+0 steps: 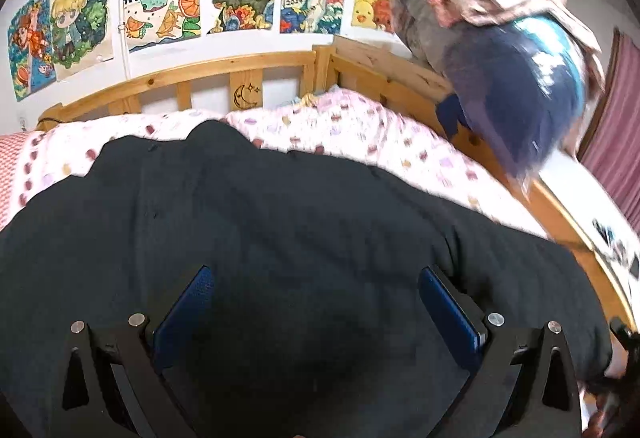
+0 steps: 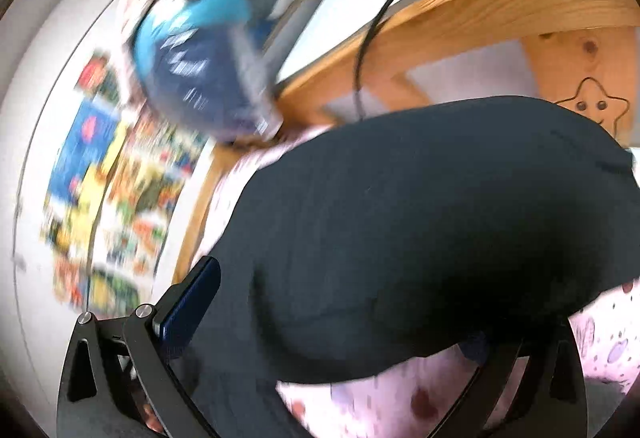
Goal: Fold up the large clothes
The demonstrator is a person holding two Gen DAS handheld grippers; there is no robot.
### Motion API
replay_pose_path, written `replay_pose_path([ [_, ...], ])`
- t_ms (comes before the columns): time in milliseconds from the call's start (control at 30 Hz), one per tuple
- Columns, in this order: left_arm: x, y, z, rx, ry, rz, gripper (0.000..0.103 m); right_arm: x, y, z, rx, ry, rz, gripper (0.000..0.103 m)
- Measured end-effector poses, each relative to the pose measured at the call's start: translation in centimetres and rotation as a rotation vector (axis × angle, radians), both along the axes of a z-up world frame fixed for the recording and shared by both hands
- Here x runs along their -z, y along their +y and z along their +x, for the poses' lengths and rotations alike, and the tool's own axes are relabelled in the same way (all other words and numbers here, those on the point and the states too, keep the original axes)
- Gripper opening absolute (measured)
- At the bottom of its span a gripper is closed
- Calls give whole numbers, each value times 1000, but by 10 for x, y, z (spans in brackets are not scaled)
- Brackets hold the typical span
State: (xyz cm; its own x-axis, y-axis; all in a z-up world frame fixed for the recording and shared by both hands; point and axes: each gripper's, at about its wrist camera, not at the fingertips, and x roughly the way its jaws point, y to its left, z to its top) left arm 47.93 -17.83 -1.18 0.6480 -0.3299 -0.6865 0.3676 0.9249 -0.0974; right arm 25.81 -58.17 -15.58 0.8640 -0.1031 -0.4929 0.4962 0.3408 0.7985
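A large black garment (image 1: 280, 222) lies spread over the pink patterned bedsheet (image 1: 360, 130). My left gripper (image 1: 316, 278) hovers just above its near part, open wide, and both blue pads (image 1: 188, 310) show with only flat cloth beneath the gap. The right wrist view is blurred by motion. There the black garment (image 2: 420, 198) bulges upward, and its lower edge drapes over the right finger of my right gripper (image 2: 340, 314), hiding that finger's pad. The left fingertip (image 2: 196, 298) stands clear of the cloth, so the jaws are wide apart.
A wooden bed rail (image 1: 240, 74) runs along the far side and the right. A pile of clothes with a blue garment (image 1: 520, 86) hangs over the rail corner. Drawings (image 1: 160, 2) cover the wall. A black cable (image 2: 364, 50) drops over the wooden frame (image 2: 460, 10).
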Motion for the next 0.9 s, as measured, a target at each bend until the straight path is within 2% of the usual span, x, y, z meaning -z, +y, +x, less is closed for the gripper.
replay_pose_path([
  [33, 3, -3, 13, -13, 8, -22, 103, -1, -4, 8, 44, 9, 1, 97],
  [100, 12, -11, 34, -22, 36, -48, 103, -3, -16, 18, 99, 47, -10, 66],
  [167, 24, -20, 47, -15, 70, -48, 103, 1, -28, 22, 135, 69, -17, 49],
  [233, 42, -33, 58, 13, 116, -25, 103, -2, -38, 28, 146, 73, -30, 39],
  [267, 49, -37, 60, 17, 129, -16, 103, -5, -44, 29, 234, 60, -64, 32],
  [300, 58, -42, 65, 15, 143, -2, 103, -10, -49, 34, 229, 58, -87, 27],
  [367, 75, -49, 72, 3, 173, 39, 103, -23, -54, 40, 210, 57, -150, 22],
  [433, 95, -59, 81, -9, 218, 112, 103, -38, -57, 47, 187, 54, -214, 19],
  [533, 108, -66, 82, -10, 222, 159, 103, -77, -57, 66, 136, 59, -362, 16],
  [633, 93, -51, 77, -1, 235, 87, 103, -115, -40, 77, 89, 49, -523, 15],
  [733, 71, -23, 70, -36, 256, 18, 103, -167, -18, 111, 0, 23, -701, 15],
  [900, 31, 40, 35, -91, 234, -48, 103, -209, 53, 169, -204, 1, -952, 15],
])
